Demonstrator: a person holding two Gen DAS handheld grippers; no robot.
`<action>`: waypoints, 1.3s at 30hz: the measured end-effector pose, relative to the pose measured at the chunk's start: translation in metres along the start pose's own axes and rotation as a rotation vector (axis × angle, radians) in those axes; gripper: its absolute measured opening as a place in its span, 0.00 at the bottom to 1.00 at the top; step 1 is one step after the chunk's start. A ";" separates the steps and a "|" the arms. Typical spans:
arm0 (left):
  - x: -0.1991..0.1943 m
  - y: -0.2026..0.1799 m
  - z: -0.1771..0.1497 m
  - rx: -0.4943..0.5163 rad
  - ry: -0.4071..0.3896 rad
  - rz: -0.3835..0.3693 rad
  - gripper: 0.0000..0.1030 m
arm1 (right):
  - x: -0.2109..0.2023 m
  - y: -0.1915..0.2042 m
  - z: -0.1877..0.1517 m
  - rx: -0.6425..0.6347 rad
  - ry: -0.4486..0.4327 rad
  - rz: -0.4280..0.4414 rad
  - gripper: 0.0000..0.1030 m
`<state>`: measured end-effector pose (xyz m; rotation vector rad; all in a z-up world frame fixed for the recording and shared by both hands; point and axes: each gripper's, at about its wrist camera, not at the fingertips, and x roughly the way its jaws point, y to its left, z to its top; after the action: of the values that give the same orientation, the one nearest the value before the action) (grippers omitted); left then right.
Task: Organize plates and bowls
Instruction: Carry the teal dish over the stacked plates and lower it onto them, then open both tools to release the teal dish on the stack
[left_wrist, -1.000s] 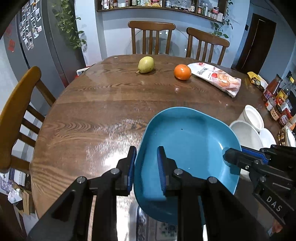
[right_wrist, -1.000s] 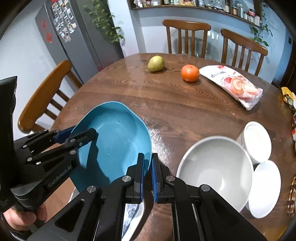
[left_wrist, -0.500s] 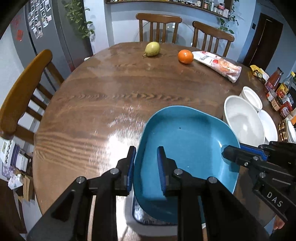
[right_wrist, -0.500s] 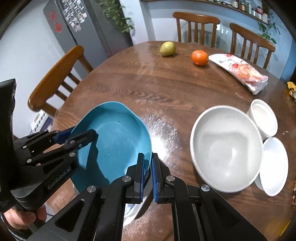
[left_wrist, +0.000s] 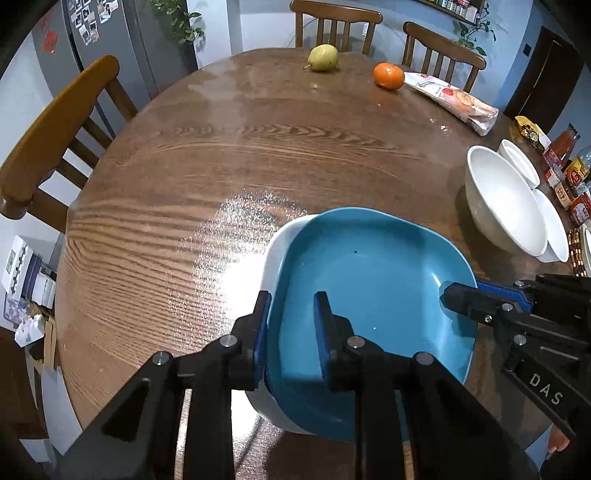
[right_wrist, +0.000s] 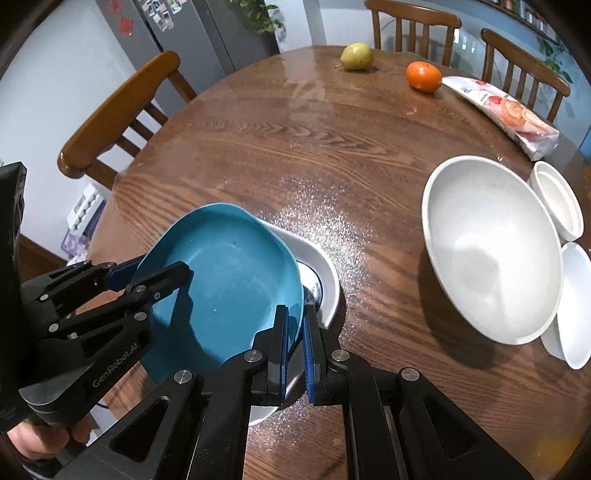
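Observation:
A deep blue plate hangs tilted between both grippers near the table's front edge. My left gripper is shut on its left rim, one pad inside and one outside. My right gripper is shut on the opposite rim of the blue plate. Directly beneath lies a white squarish plate, mostly covered, its rim showing at the far left. Whether the two plates touch I cannot tell. A large white bowl stands to the right, with a small white bowl and a white dish beside it.
A pear, an orange and a snack packet lie at the round wooden table's far side. Sauce bottles crowd the right edge. Wooden chairs stand at the left and the back. A hand holds the left gripper.
Both grippers have sunk with the blue plate and tipped further downward. The white plate beneath, earlier only glimpsed at the bottom, now shows around the blue plate's far rim.

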<state>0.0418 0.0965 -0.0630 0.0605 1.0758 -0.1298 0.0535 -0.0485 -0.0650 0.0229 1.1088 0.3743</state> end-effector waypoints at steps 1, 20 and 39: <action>0.001 0.000 -0.001 0.001 0.003 0.004 0.20 | 0.001 0.000 0.000 -0.002 0.002 0.001 0.08; 0.013 -0.002 -0.006 0.000 0.040 0.014 0.20 | 0.015 0.005 0.007 -0.047 0.029 -0.051 0.09; 0.003 -0.004 0.000 0.019 0.019 0.023 0.43 | 0.010 0.011 0.008 -0.058 -0.003 -0.087 0.16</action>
<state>0.0423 0.0920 -0.0658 0.0914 1.0922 -0.1187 0.0615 -0.0334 -0.0678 -0.0760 1.0914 0.3286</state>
